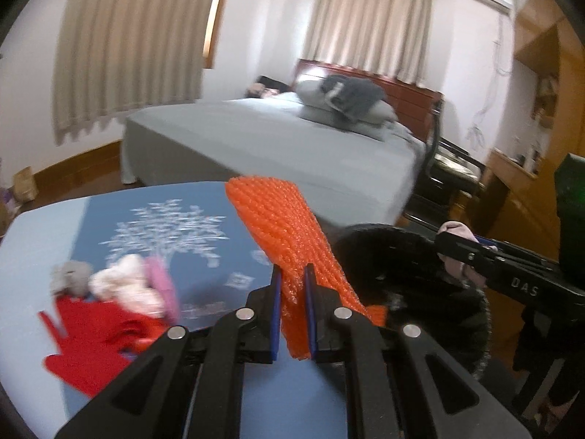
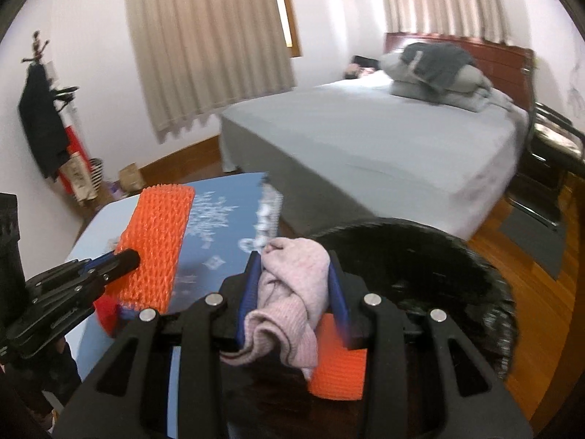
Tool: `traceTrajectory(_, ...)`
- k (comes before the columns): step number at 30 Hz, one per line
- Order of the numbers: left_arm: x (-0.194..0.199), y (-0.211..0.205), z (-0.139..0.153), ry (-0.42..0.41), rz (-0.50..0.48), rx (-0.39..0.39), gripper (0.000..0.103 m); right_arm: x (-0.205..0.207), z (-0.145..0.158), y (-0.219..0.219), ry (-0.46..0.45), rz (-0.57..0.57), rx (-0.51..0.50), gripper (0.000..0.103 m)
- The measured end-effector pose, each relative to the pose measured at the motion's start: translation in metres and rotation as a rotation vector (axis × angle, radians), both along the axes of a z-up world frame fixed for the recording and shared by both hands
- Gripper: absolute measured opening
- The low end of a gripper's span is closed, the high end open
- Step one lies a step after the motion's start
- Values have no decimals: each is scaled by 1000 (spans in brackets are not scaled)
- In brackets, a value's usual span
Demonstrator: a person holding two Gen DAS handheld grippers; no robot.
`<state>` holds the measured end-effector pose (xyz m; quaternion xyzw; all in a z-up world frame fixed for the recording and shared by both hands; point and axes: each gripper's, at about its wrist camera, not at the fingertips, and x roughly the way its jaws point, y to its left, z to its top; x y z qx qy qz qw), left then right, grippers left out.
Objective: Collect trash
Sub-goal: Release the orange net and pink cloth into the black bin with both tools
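Left claw [image 1: 292, 285] clenched on orange bubble wrap [image 1: 289, 226]; right claw [image 2: 294, 274] clamps pink sock [image 2: 292, 285] over the black bin [image 2: 438, 256].

Motion blur smears the small soft things on the desk [image 1: 44, 226] — the grey and white fluffy lumps [image 1: 106, 278] beside the red glove [image 1: 87, 340] cannot be named. The orange foam net [image 1: 292, 237] hides part of the black bin [image 1: 409, 256], whose inside is too dark to read. In the right wrist view the pink sock [image 2: 292, 292] covers a second orange piece [image 2: 340, 369] — only its lower end shows.
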<state>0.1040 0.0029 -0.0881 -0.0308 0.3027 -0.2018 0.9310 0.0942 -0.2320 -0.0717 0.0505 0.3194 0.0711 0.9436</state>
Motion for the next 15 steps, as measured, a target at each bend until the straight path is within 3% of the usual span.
traceTrajectory(10, 11, -82, -8, 20, -178, -25, 15, -15, -20, -63, 27, -157, -35, 38)
traceTrajectory(11, 11, -86, -8, 21, -187, -26, 19, -16, -22, -67, 29, -166, -38, 45)
traceTrajectory(13, 12, -94, -8, 22, -194, -22, 51, -20, -24, -75, 22, -195, -46, 57)
traceTrajectory(15, 9, -93, -8, 12, -180, -29, 58, -20, -24, -79, 16, -210, -48, 71)
